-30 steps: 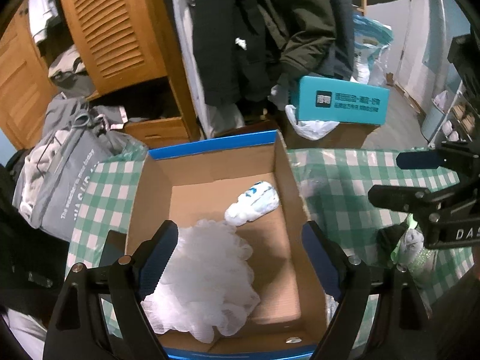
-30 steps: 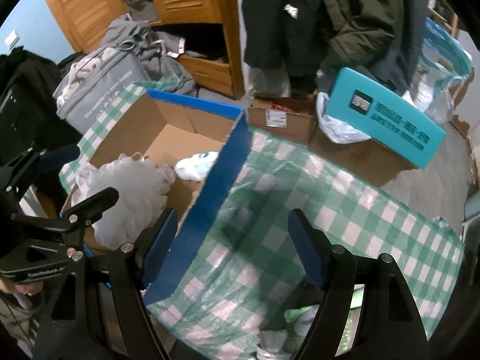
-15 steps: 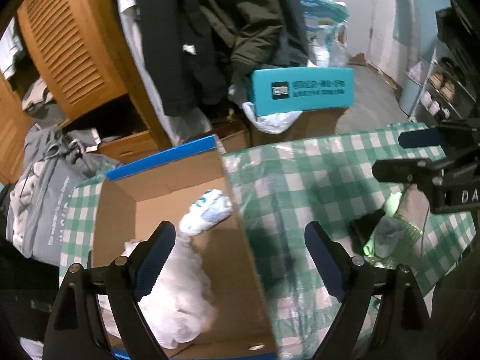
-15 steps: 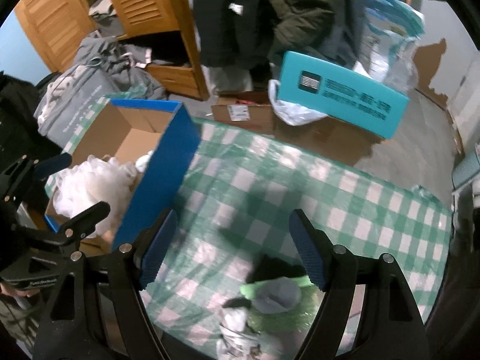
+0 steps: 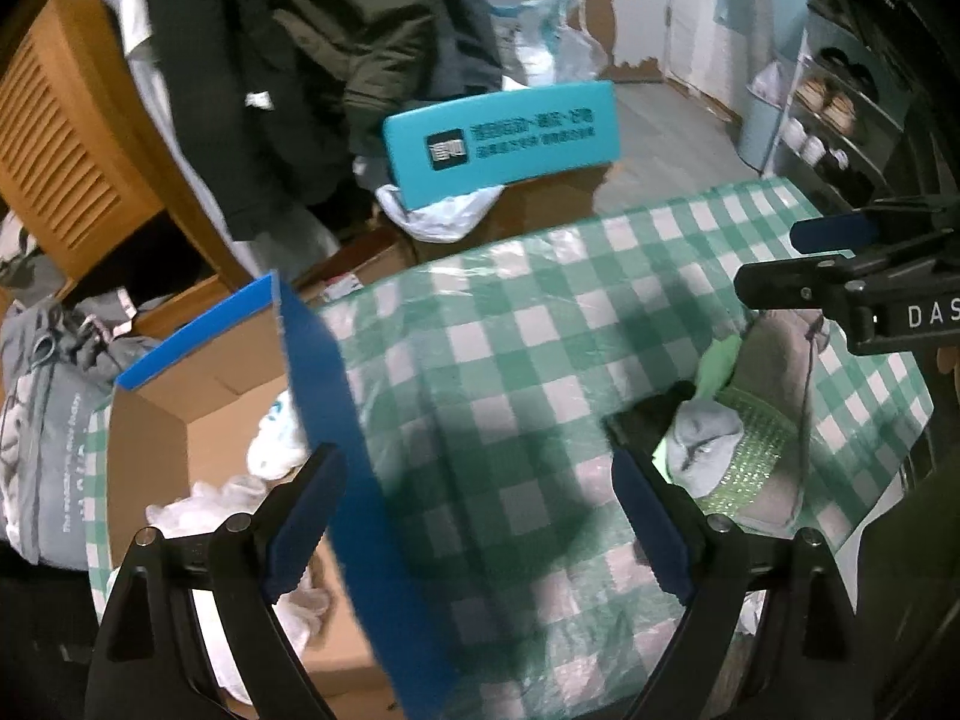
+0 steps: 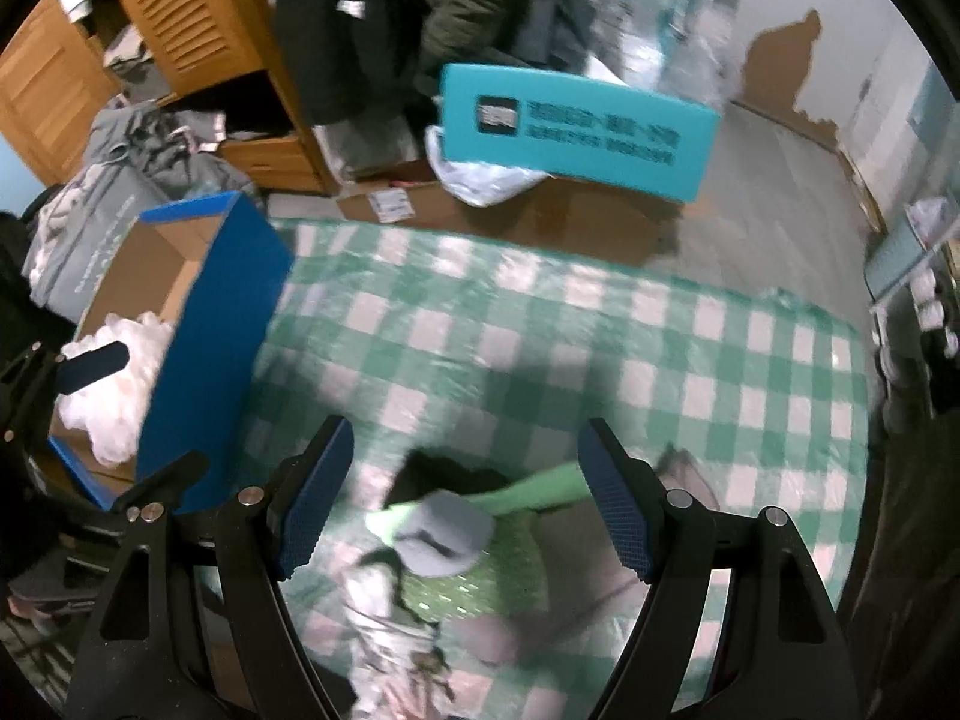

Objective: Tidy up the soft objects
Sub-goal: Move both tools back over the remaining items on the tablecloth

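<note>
A blue-edged cardboard box (image 5: 312,372) (image 6: 210,324) stands on the left of the green checked tablecloth (image 5: 510,348) (image 6: 540,330). A white mesh bath puff (image 5: 198,504) (image 6: 120,384) and a white rolled item (image 5: 273,444) lie in it. A pile of soft things lies at the right: a grey sock ball (image 5: 699,444) (image 6: 444,531), a green sparkly cloth (image 5: 750,444) (image 6: 474,582) and a black item (image 5: 648,414). My left gripper (image 5: 474,522) is open and empty above the box's right wall. My right gripper (image 6: 465,504) is open and empty, just above the sock ball.
A teal box (image 5: 504,138) (image 6: 576,126) rests on cartons beyond the table. Dark coats (image 5: 312,60) hang by a wooden louvred wardrobe (image 5: 66,138). A grey bag (image 5: 42,420) sits left of the box. A shoe rack (image 5: 840,114) stands at the right.
Both grippers have swung to the right, away from the box and toward the pile of soft things. The puff stays in the box. Both remain open.
</note>
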{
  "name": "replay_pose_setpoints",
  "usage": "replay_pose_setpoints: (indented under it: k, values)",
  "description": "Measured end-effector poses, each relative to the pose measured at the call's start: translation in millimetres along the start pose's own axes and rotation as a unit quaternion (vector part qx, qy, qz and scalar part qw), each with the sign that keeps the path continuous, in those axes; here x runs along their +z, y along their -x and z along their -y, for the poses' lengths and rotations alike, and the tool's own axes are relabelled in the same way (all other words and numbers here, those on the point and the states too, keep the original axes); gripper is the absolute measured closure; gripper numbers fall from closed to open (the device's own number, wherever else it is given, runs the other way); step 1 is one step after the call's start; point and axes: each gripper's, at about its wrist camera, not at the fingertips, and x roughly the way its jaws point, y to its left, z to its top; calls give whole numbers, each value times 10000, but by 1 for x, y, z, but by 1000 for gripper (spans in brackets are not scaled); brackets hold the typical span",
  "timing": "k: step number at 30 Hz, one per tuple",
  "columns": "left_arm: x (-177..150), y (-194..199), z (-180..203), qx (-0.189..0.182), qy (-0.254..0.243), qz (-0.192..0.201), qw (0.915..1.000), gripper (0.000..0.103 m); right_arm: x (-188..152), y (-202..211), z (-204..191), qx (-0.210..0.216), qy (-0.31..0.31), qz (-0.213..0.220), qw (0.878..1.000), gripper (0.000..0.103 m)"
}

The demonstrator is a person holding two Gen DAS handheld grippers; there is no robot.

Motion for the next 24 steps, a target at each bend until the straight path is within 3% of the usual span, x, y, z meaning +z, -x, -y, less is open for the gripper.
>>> replay_pose_setpoints:
  k: [13,24]
  values:
    - [5,-27,59,-390,-485,-289,9976,12,-46,-13,67,-338,-757,-374,9959,25]
    - [-5,-53,102,-739,-666,-718,9924,12,-78,-30,90,-402,-981,-746,9916,25]
